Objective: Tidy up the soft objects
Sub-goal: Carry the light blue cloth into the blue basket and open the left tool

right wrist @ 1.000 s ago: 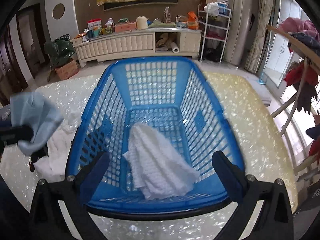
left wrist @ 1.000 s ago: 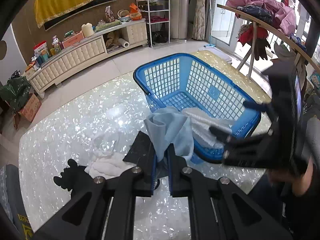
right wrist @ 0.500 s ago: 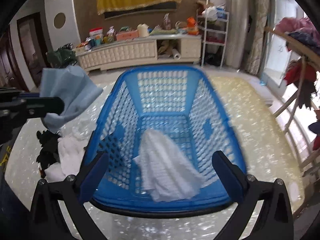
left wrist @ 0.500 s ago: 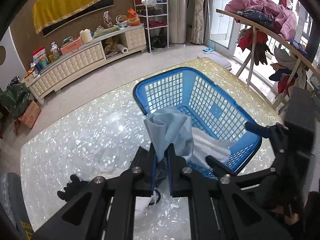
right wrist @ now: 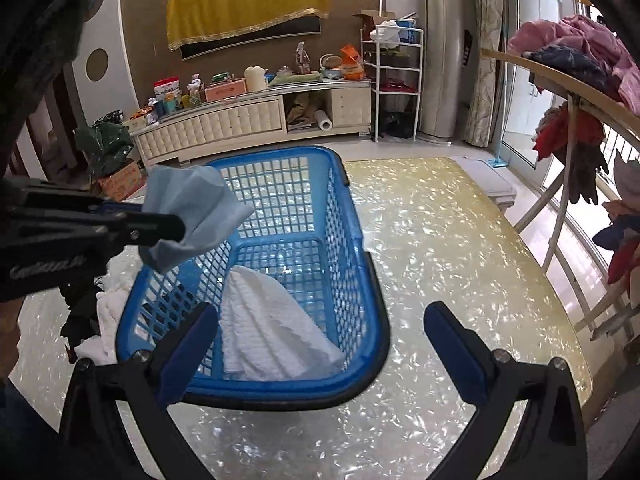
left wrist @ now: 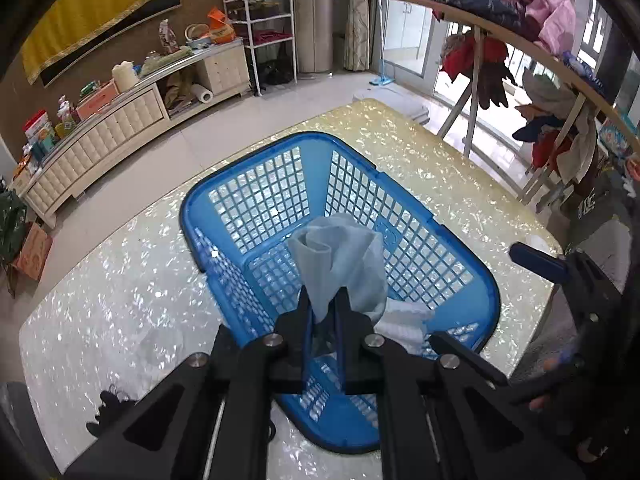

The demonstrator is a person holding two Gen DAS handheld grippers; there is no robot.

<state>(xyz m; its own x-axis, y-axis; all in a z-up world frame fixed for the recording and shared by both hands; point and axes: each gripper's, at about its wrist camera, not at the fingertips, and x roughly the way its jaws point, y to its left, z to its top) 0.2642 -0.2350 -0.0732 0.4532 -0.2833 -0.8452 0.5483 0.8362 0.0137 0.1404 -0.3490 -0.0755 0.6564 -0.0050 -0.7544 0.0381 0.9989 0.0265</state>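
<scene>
Cloth [left wrist: 340, 256], pale blue, is hanging pinched in the left gripper [left wrist: 323, 312] above the blue basket [right wrist: 344, 216]. Right gripper [right wrist: 316, 344] is hovering at the basket's near rim, jaws spread wide and empty. White towel [right wrist: 268, 328] is lying inside on the basket's floor.

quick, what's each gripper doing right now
Left gripper: shut on the light blue cloth, over the blue basket.
Right gripper: open, holding nothing.
</scene>
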